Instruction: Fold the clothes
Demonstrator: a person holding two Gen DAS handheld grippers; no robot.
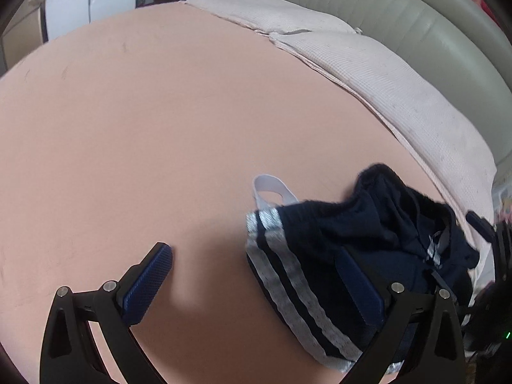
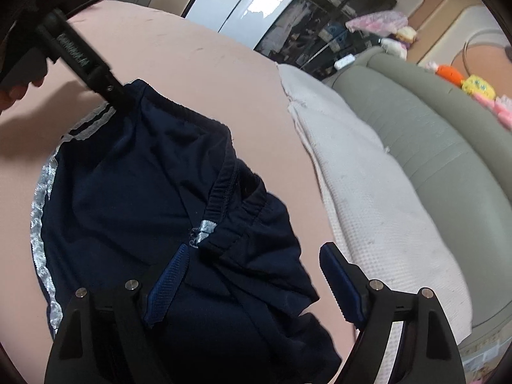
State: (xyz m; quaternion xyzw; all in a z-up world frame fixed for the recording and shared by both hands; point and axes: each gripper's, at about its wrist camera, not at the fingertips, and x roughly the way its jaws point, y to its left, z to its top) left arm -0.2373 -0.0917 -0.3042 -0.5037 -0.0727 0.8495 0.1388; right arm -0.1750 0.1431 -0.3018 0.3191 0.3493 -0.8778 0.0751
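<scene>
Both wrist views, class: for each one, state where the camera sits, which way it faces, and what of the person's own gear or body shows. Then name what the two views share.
Left wrist: sits on the left gripper, facing forward over the pink table; its open fingers frame the striped edge of the navy shorts.
Right wrist: sits on the right gripper, open above the shorts; the left gripper and a hand show upper left.
Shared: shorts, table, white towel, grey sofa.

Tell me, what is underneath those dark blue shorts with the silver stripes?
The navy shorts lie crumpled on a pink surface, which shows all round them. A white elastic loop pokes out at one edge. Whatever else sits beneath the cloth is covered.
</scene>
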